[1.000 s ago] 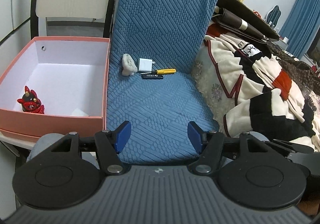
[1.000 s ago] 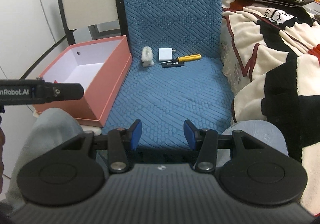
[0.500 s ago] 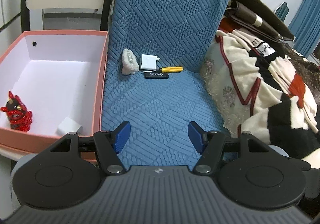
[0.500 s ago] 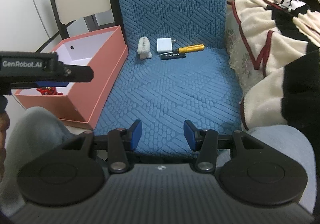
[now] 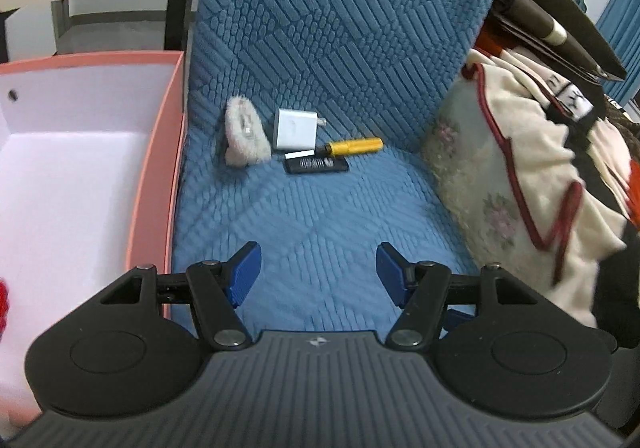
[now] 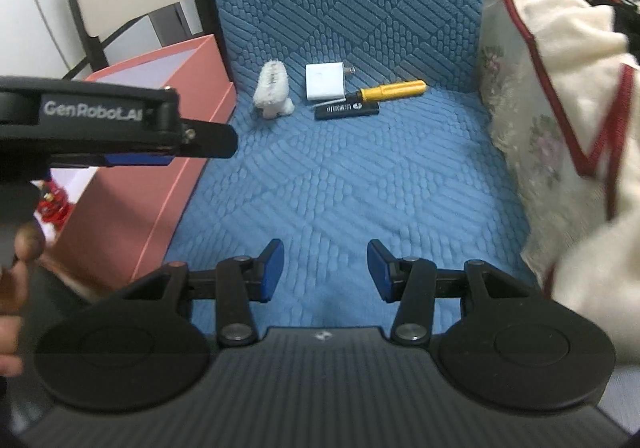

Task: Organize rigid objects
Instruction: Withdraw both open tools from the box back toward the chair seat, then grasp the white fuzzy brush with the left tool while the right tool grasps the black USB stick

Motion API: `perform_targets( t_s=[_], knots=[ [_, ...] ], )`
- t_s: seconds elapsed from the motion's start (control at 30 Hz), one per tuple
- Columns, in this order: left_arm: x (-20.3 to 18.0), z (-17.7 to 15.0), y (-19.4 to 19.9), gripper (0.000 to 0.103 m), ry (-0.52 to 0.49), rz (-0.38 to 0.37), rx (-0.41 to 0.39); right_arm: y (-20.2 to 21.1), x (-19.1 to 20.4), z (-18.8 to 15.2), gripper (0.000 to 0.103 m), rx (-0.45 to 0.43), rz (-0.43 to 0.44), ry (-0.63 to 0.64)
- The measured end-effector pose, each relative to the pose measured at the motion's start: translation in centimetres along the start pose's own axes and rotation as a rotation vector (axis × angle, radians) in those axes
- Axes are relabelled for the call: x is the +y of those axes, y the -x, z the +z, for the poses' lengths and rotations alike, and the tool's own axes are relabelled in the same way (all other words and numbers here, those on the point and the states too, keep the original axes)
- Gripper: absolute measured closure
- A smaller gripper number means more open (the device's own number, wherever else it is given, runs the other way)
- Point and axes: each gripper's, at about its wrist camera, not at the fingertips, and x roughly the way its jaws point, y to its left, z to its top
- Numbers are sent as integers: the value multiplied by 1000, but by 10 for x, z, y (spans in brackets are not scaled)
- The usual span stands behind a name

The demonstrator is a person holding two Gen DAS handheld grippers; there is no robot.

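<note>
On ribbed blue cushion (image 5: 320, 224), fuzzy brush (image 5: 242, 137)

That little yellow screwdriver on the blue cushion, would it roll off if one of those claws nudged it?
The yellow screwdriver has a round handle, so a sideways nudge could probably roll it. The ribbed blue cushion and the black stick lying right against it would likely stop it soon. It looks stiff and light, so the open right gripper should lift it easily, though the smooth handle might slip.

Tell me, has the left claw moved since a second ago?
Yes. The left claw has moved forward toward the white charger, which looks larger, and the pink box has slid leftward.
</note>
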Motion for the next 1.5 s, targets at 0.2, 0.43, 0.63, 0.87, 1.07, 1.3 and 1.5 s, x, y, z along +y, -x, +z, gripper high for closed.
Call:
perform_targets(
  t_s=[0.2, 0.43, 0.63, 0.87, 1.07, 1.3, 1.5],
  knots=[
    [15, 34, -46, 34, 38, -10, -34, -44, -12, 31, 54, -2, 0, 2],
    [27, 63, -86, 34, 32, 9, -83, -84, -27, 58, 54, -5, 10, 19],
    [44, 80, -113, 34, 53, -12, -83, -108, -39, 78, 54, -14, -3, 17],
    [45, 90, -140, 34, 17, 48, -54, -136, -45, 99, 41, -1, -11, 63],
    [48, 91, -158, 34, 13, 81, -20, -152, -58, 111, 25, 15, -11, 69],
    [51, 91, -167, 35, 23, 119, -8, -172, -52, 115, 25, 1, -23, 89],
    [55, 90, -175, 37, 41, 128, 12, -188, -54, 119, 25, -3, -49, 80]
  ],
)
